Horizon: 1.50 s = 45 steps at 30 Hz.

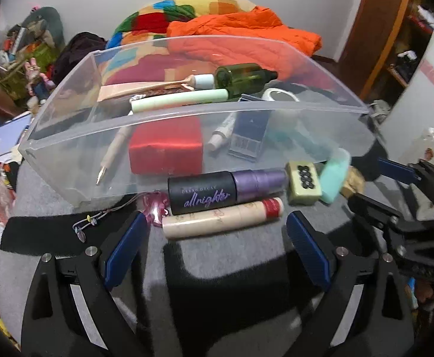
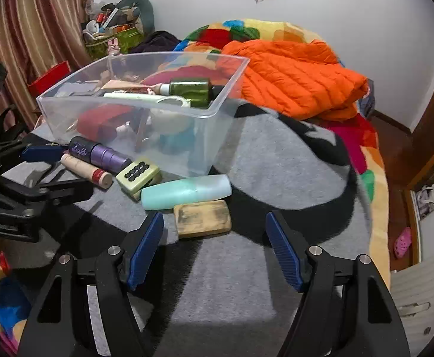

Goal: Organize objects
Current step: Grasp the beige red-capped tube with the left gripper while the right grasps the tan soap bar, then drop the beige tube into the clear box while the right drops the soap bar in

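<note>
A clear plastic bin [image 1: 187, 110] stands on a grey and black blanket and holds a red box [image 1: 166, 148], a green bottle [image 1: 243, 78] and other small items. In front of it lie a black and purple spray bottle [image 1: 217, 192], a beige tube [image 1: 205, 223], a green tile [image 1: 303, 186], a mint tube [image 2: 187, 192] and a tan block [image 2: 202, 218]. My left gripper [image 1: 217, 220] is open, its fingertips either side of the beige tube without touching it. My right gripper [image 2: 214, 218] is open too, with the tan block's near edge between its fingertips.
A pink charm on a cord [image 1: 154, 208] lies left of the spray bottle. An orange jacket [image 2: 291, 80] and a colourful blanket [image 1: 169, 15] are piled behind the bin. Clutter [image 2: 113, 29] and a striped curtain [image 2: 29, 15] fill the far left. The bed edge drops off at the right.
</note>
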Motion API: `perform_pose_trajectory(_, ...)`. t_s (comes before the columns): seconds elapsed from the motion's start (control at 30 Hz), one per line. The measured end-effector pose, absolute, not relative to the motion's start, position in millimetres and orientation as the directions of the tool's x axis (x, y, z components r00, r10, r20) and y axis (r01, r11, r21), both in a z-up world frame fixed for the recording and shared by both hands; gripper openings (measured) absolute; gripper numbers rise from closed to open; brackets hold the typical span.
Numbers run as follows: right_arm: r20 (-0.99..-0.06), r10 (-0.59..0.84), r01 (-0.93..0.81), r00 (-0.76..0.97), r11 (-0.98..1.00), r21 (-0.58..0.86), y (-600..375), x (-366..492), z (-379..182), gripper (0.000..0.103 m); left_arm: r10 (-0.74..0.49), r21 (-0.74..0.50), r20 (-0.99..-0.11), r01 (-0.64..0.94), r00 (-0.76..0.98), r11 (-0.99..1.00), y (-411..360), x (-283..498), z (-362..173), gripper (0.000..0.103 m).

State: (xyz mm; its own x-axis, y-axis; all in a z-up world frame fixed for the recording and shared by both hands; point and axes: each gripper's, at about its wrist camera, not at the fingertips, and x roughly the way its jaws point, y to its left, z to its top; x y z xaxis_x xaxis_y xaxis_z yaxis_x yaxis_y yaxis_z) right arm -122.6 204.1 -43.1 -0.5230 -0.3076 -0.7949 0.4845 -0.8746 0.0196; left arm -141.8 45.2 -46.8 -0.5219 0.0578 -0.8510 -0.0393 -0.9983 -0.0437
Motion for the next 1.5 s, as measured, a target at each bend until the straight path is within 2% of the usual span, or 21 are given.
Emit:
perform_pose_trajectory(0.03, -0.795, -0.309, 0.488, -0.521, -0.873, 0.019, 203, -123, -44, 0.063, 0.044, -0.033, -0.855, -0.029, -0.517, -0.999, 47, -143, -49, 0.096)
perform_pose_trajectory(0.1, -0.803, -0.307, 0.496, -0.511, -0.868, 0.016, 200, -123, -47, 0.051, 0.024, -0.023, -0.857, -0.009, -0.515, -1.000, 48, -145, -52, 0.096)
perform_pose_trajectory(0.2, -0.806, -0.315, 0.507, -0.500, -0.862, 0.023, 197, -123, -50, 0.039, 0.005, -0.016, -0.852, 0.017, -0.524, -1.000, 50, -145, -54, 0.096)
perform_pose_trajectory(0.33, -0.794, -0.316, 0.508, -0.519, -0.861, 0.010, 198, -117, -49, 0.038, 0.009, -0.029, -0.839, 0.028, -0.544, -0.999, 47, -142, -54, 0.093)
perform_pose_trajectory(0.37, -0.791, -0.318, 0.508, -0.523, -0.861, 0.010, 199, -115, -49, 0.038, 0.011, -0.033, -0.837, 0.031, -0.548, -0.999, 45, -141, -53, 0.086)
perform_pose_trajectory(0.4, -0.789, -0.320, 0.508, -0.525, -0.861, 0.011, 199, -113, -49, 0.038, 0.012, -0.034, -0.834, 0.030, -0.552, -0.999, 44, -139, -53, 0.084)
perform_pose_trajectory(0.73, -0.745, -0.361, 0.484, -0.561, -0.873, 0.058, 209, -97, -31, 0.038, 0.083, -0.080, -0.804, -0.032, -0.589, -0.996, 32, -100, -41, 0.084)
perform_pose_trajectory(0.97, -0.691, -0.400, 0.485, -0.602, -0.871, 0.081, 202, -94, -4, 0.038, 0.135, -0.089, -0.707, -0.102, -0.694, -0.991, 23, -70, -3, 0.084)
perform_pose_trajectory(1.23, -0.627, -0.443, 0.480, -0.641, -0.869, 0.123, 177, -112, 26, 0.038, 0.120, -0.093, -0.624, -0.079, -0.772, -0.993, -5, -87, 37, 0.084)
perform_pose_trajectory(1.33, -0.623, -0.444, 0.480, -0.644, -0.869, 0.124, 162, -124, 32, 0.038, 0.120, -0.090, -0.622, -0.082, -0.774, -0.993, -14, -105, 39, 0.084)
perform_pose_trajectory(1.5, -0.647, -0.410, 0.464, -0.643, -0.880, 0.096, 142, -145, 26, 0.038, 0.125, -0.102, -0.689, -0.075, -0.714, -0.992, -21, -142, 20, 0.084)
